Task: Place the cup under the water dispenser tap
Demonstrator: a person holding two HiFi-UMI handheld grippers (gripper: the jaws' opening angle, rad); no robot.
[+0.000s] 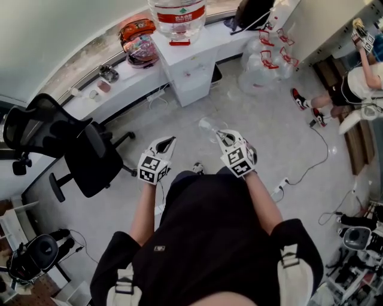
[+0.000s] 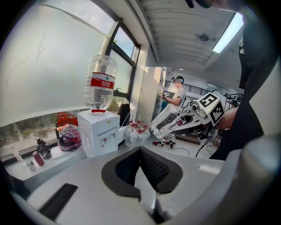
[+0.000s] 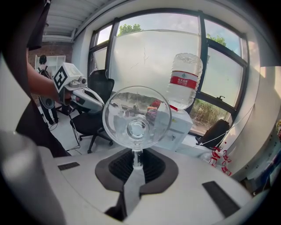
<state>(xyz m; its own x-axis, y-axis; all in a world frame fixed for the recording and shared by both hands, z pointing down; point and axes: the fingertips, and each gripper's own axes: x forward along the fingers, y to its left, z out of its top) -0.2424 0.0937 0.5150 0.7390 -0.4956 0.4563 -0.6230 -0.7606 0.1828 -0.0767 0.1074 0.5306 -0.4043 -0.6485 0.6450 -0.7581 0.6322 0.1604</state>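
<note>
The cup (image 1: 206, 125) is a clear glass, tilted forward, and my right gripper (image 1: 222, 136) is shut on its edge. In the right gripper view the cup (image 3: 137, 118) stands just above the pads, its round bottom facing the camera. The white water dispenser (image 1: 188, 66) with an upturned bottle (image 1: 177, 15) stands on the counter ahead, well beyond both grippers. Its taps (image 2: 104, 141) show on its front. My left gripper (image 1: 167, 142) hangs to the left of the cup with its pads (image 2: 151, 169) together and nothing between them. From there the cup (image 2: 167, 121) appears to the right.
A black office chair (image 1: 78, 149) stands on the left. Red helmets (image 1: 139, 39) and small bottles lie on the counter (image 1: 119, 89). Several empty water bottles (image 1: 263, 60) sit on the floor right of the dispenser. A person (image 1: 359, 83) stands far right. Cables (image 1: 311, 161) cross the floor.
</note>
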